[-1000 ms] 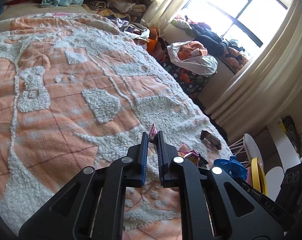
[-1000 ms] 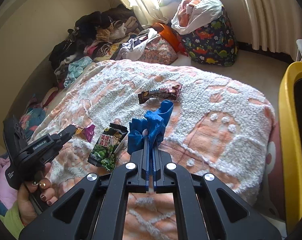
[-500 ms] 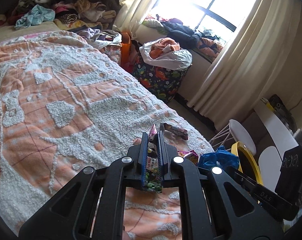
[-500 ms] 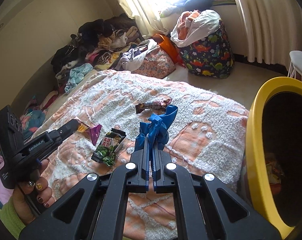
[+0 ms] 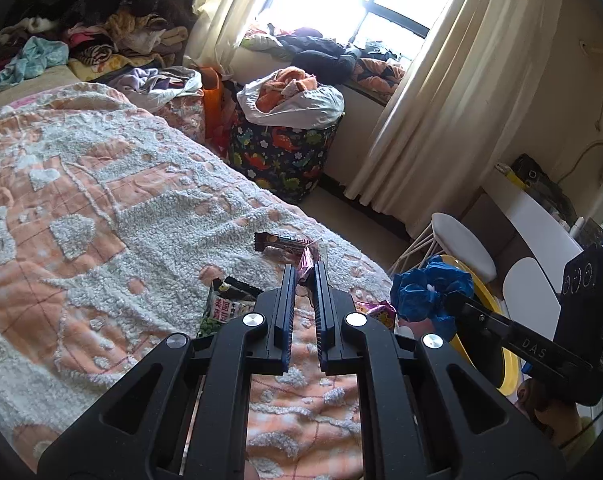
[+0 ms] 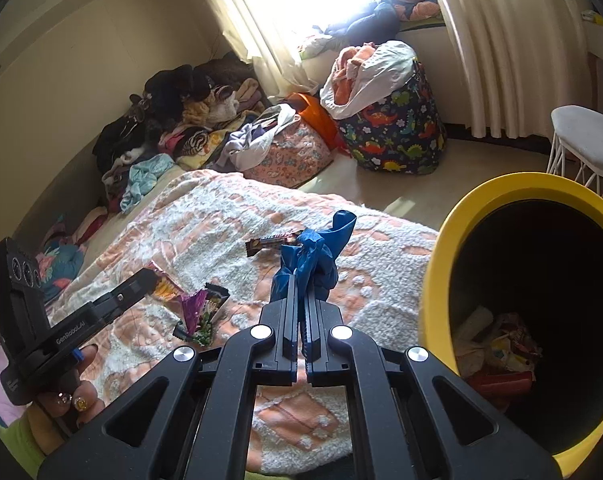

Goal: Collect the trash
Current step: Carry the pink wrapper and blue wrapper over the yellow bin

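Right wrist view, blue crumple: wad of blue plastic (image 6: pixel 307 258) pinched at its lower end in the right gripper (image 6: pixel 300 294), jaws nearly shut on it; held up off the bed, likely so it clears the bin rim.
Left wrist view, pink wrapper: thin pink foil wrapper (image 5: pixel 306 262) clamped between the narrow jaws of the left gripper (image 5: pixel 303 276), sticking out past the tips; gripped by one edge, so it hangs loose.
Same wrapper, right wrist view: purple-pink foil (image 6: pixel 193 308) dangling below the left gripper's tip, just above the bed.
Bin: yellow-rimmed bin (image 6: pixel 453 240) just beside the bed's edge on the right, mouth facing the right gripper; earlier trash (image 6: pixel 497 348) lying at its bottom, so this looks like the drop point.
Trash left on the bed: green snack packet (image 5: pixel 221 304) near the left gripper, dark chocolate-bar wrapper (image 5: pixel 281 242) farther out, a bright pink packet (image 5: pixel 377 312) at the bed's edge.
Bed: orange-and-white tufted blanket (image 5: pixel 101 208) carrying all the loose litter.
Stage, as judged: both grippers loaded, carry to the bin under way, drop not yet made.
Surroundings: dinosaur-print laundry bag (image 6: pixel 393 136) and clothes pile (image 6: pixel 173 112) by the window, well apart from the work.
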{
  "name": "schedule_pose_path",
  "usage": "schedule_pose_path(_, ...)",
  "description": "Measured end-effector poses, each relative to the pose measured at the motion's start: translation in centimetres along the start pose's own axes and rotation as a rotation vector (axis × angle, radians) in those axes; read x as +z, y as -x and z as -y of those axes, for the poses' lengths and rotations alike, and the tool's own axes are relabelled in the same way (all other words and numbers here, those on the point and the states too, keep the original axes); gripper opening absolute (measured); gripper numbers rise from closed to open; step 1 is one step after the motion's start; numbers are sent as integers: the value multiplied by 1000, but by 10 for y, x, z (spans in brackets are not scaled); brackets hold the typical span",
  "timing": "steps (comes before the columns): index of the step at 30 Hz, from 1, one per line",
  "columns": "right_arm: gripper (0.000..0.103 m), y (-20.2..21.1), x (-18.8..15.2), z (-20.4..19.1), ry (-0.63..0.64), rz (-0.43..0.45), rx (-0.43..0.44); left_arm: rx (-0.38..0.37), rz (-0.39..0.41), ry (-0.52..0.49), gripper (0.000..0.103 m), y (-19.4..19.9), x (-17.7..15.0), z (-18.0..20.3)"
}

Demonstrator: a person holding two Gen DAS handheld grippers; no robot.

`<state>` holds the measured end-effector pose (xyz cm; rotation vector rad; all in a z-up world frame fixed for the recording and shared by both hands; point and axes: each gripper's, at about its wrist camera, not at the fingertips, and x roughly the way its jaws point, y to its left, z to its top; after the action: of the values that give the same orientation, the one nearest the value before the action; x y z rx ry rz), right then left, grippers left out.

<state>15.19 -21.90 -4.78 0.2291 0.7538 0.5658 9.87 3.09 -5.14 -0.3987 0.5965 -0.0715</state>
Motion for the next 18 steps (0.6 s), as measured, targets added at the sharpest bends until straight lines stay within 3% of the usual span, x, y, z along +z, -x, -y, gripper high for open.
schedule_pose_path(18, 2, 40, 7, 46, -67, 88, -68, -49, -15, -96, 5, -6, -4, 44)
